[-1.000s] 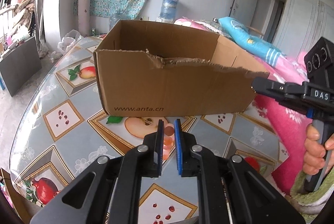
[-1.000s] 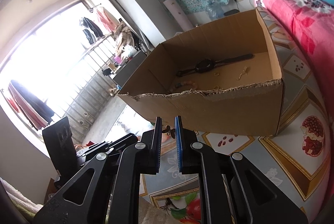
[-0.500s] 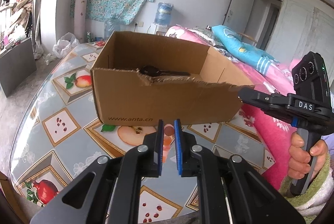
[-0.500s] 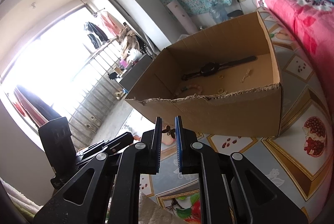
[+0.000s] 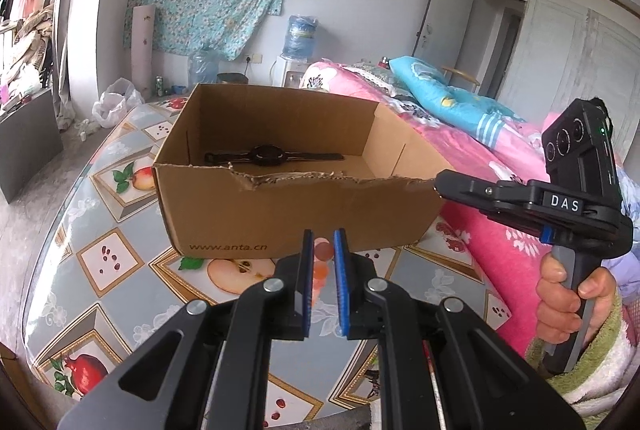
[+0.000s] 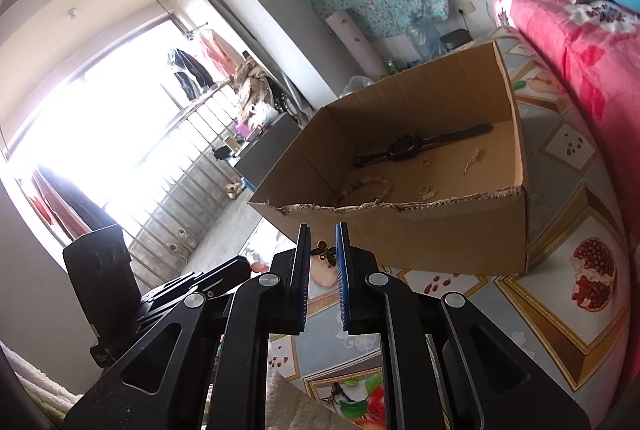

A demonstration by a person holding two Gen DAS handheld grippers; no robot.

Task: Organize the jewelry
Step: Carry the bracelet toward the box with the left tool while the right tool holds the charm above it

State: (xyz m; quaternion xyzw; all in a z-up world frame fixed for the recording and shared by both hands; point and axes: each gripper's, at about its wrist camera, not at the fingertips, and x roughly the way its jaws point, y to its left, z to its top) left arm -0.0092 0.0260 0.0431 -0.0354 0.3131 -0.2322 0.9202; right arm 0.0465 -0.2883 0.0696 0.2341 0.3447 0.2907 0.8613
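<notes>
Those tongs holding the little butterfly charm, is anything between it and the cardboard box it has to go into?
Only the brown cardboard box's own torn front wall. The small dark butterfly charm, pinched in the right tongs, sits below that ragged rim, so it must go up and over.

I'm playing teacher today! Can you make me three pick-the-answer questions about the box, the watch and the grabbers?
1. Where is the black watch?
A in the cardboard box
B on the bed
C on the floor

2. What colour are the pads of the left gripper?
A red
B blue
C green

3. What does the right gripper hold?
A nothing
B a ring
C a small butterfly charm

Answers: A, it lies on the box floor; B, blue strips line both fingers; C, the charm sits pinched between the pads.
</notes>
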